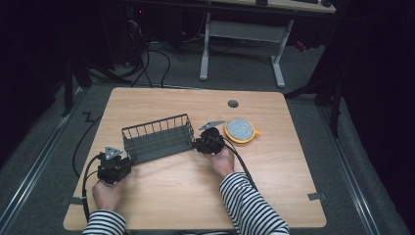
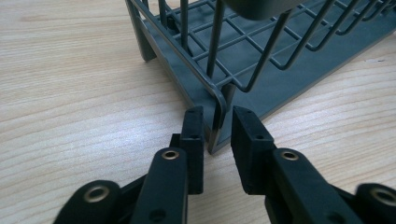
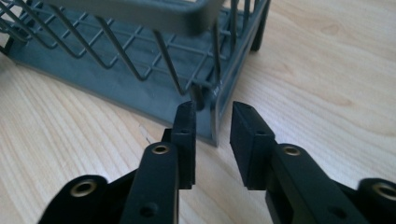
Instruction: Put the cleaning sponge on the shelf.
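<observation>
A grey wire basket [image 1: 157,137] stands on the wooden table [image 1: 195,196], empty. My left gripper [image 1: 126,162] is at its near left corner. In the left gripper view the jaws [image 2: 217,114] close tightly on both sides of the basket's corner post [image 2: 218,100]. My right gripper [image 1: 197,144] is at the basket's right end. In the right gripper view its jaws [image 3: 212,109] straddle the thin end wall [image 3: 215,116], open, with a gap on each side.
A round yellow-rimmed disc with a speckled grey top [image 1: 240,130] lies just right of the right gripper. A cable hole [image 1: 233,104] is near the table's far edge. A white desk frame [image 1: 242,34] stands beyond the table.
</observation>
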